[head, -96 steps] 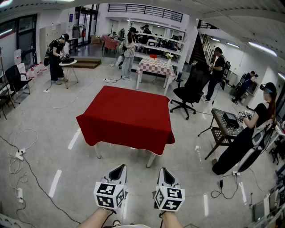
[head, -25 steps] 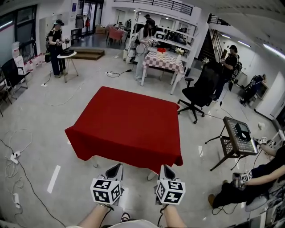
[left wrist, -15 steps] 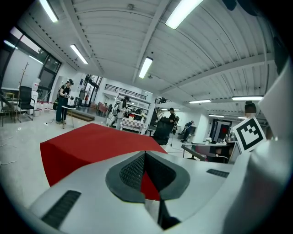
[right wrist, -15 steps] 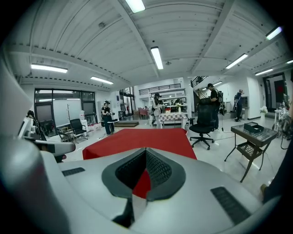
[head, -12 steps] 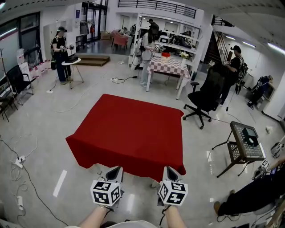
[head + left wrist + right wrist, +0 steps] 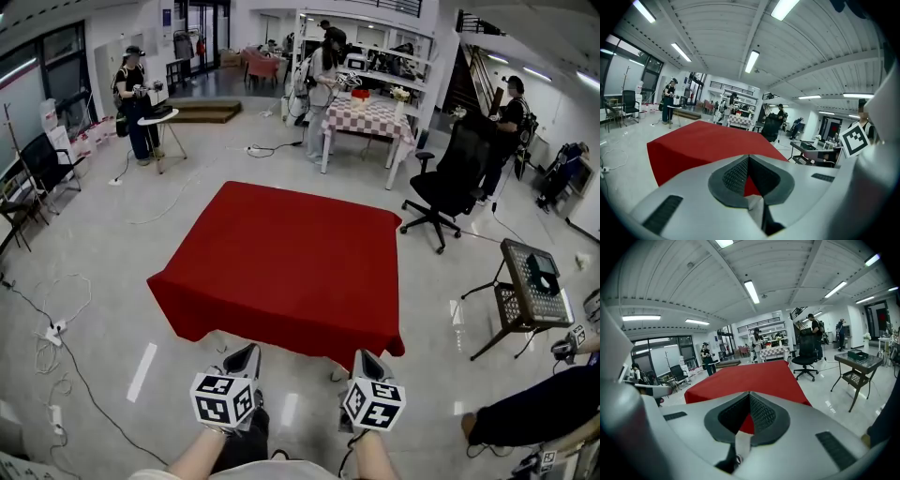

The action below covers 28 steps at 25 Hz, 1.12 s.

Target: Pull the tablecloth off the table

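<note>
Head view: red tablecloth (image 6: 281, 267) spread flat over the table at mid-floor, whole top covered, edges hanging on the near and left sides. Pale table leg (image 6: 336, 373) showing under the near hem. Left gripper (image 6: 244, 356) and right gripper (image 6: 367, 360) held side by side near the near hem, apart from the cloth.

Left gripper view: jaws pressed together, nothing clamped; left gripper (image 6: 749, 161) pointed at the tablecloth (image 6: 708, 140) ahead.

Right gripper view: same state, jaws closed and empty; right gripper (image 6: 750, 399) facing the tablecloth (image 6: 754, 376).

Surroundings: black office chair (image 6: 455, 178) far right, mesh-top side table (image 6: 530, 281) at right, checkered table (image 6: 370, 117) far beyond.
</note>
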{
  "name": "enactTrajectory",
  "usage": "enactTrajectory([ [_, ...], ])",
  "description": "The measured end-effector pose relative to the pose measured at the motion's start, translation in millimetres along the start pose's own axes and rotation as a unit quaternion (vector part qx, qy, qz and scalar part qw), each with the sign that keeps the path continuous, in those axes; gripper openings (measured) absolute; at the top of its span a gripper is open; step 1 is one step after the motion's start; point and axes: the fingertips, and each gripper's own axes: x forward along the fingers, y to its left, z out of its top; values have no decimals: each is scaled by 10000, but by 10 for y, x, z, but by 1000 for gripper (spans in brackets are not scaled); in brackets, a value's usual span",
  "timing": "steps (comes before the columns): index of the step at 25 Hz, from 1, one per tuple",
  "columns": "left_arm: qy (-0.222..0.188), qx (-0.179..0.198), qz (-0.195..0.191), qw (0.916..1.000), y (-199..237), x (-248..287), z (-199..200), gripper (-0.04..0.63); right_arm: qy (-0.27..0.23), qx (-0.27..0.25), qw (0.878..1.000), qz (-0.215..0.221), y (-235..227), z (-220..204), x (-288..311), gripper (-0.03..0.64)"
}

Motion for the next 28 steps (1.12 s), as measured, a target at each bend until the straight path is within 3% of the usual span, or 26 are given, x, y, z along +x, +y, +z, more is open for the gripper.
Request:
enactTrajectory([
  [7,-60,-111,-154,9998,97,338,81,17,-22,-99,9997,-204,-139,158,237,25],
  [17,-224,-349,-59,9991,631,830,485,17,-111,-487,9987,-52,233,587,903,25],
  [28,-24,-100,-366,9993,926,1394,877,17,-31,-317,9991,-284,379,807,1499,25],
])
